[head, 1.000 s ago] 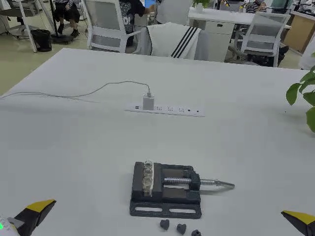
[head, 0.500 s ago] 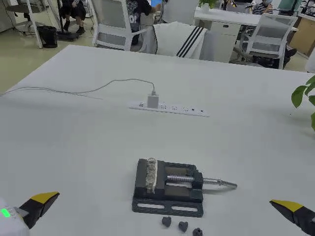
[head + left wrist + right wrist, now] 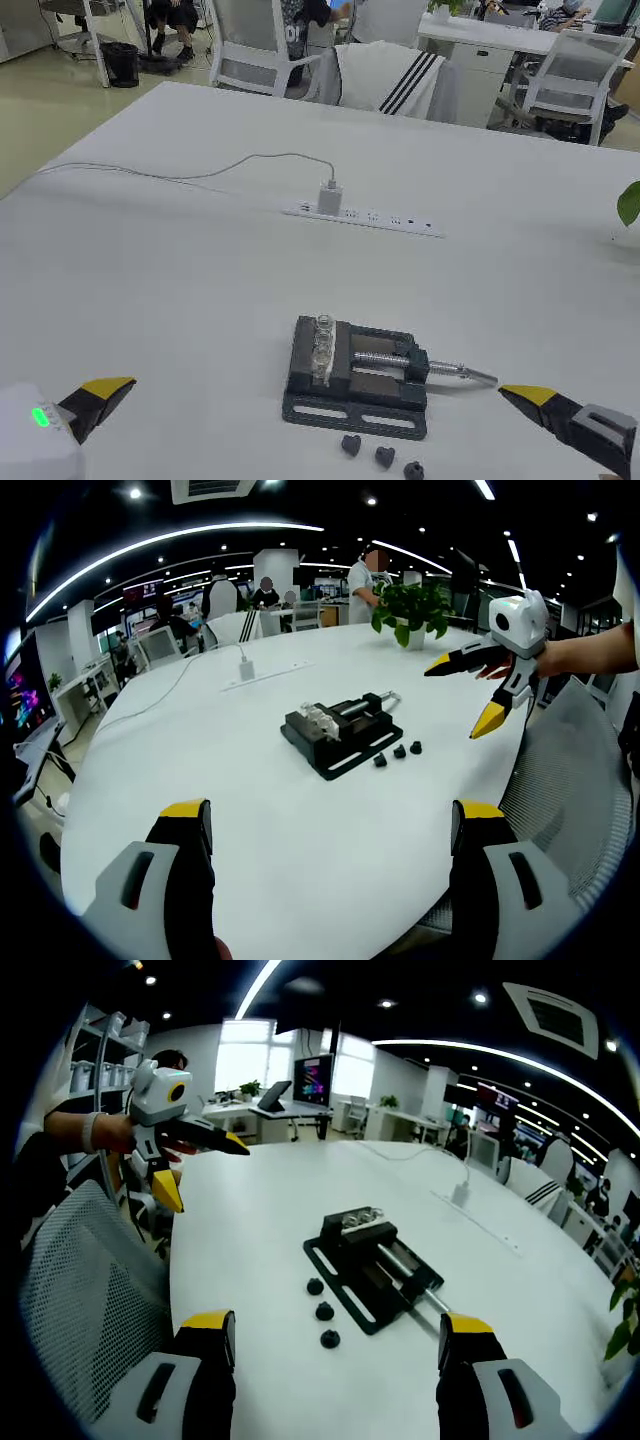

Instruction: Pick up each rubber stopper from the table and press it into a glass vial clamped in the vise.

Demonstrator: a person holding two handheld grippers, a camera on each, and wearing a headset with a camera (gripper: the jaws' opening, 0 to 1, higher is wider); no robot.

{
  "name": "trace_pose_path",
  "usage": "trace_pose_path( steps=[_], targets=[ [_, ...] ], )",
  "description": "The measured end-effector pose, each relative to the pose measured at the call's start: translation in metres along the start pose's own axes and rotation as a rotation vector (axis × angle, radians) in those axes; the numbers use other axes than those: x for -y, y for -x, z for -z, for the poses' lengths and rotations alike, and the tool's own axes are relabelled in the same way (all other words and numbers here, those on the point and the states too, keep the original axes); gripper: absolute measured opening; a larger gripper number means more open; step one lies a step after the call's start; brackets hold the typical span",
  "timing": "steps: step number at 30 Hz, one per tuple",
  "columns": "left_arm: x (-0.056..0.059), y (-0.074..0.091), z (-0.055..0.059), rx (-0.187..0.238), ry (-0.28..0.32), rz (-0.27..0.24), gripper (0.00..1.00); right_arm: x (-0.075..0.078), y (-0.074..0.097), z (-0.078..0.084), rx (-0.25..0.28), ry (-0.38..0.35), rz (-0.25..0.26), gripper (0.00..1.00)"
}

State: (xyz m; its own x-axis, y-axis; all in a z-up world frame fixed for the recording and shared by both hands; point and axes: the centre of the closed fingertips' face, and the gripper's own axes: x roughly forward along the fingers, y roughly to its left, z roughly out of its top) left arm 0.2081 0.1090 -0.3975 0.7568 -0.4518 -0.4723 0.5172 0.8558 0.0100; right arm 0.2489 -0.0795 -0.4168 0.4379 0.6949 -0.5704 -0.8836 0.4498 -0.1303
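A black vise [image 3: 358, 378] [image 3: 340, 730] [image 3: 370, 1256] stands on the white table [image 3: 200, 280] with clear glass vials [image 3: 323, 347] [image 3: 362, 1220] clamped in a row in its jaws. Three dark rubber stoppers [image 3: 382, 459] [image 3: 398, 752] [image 3: 321, 1311] lie on the table just in front of the vise. My left gripper [image 3: 330, 825] [image 3: 190, 1165] is open and empty at the near left of the vise. My right gripper [image 3: 330, 1338] [image 3: 478, 690] is open and empty at the near right, its yellow fingertip [image 3: 530, 396] beside the vise handle.
A white power strip [image 3: 362, 216] with a plugged-in charger and a cable [image 3: 170, 176] lies farther back on the table. Chairs [image 3: 395, 80] and desks stand beyond the far edge. A green plant [image 3: 412, 607] sits at the right side.
The head camera has shifted, so the vise sits a little higher and right. Both grippers have come further into the head view, closer to the vise, still open.
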Motion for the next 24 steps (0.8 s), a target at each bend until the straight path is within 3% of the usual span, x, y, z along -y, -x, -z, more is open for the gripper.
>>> trace_pose_path(
  steps=[7,24],
  targets=[
    [-0.001,0.002,0.001,-0.003,-0.003,-0.005,0.99,-0.002,-0.018,0.006,-0.023,0.033,-0.018,0.73],
    [-0.005,0.006,0.011,-0.013,0.020,-0.021,0.99,-0.009,-0.054,0.021,-0.093,0.016,-0.074,0.43]
  ],
)
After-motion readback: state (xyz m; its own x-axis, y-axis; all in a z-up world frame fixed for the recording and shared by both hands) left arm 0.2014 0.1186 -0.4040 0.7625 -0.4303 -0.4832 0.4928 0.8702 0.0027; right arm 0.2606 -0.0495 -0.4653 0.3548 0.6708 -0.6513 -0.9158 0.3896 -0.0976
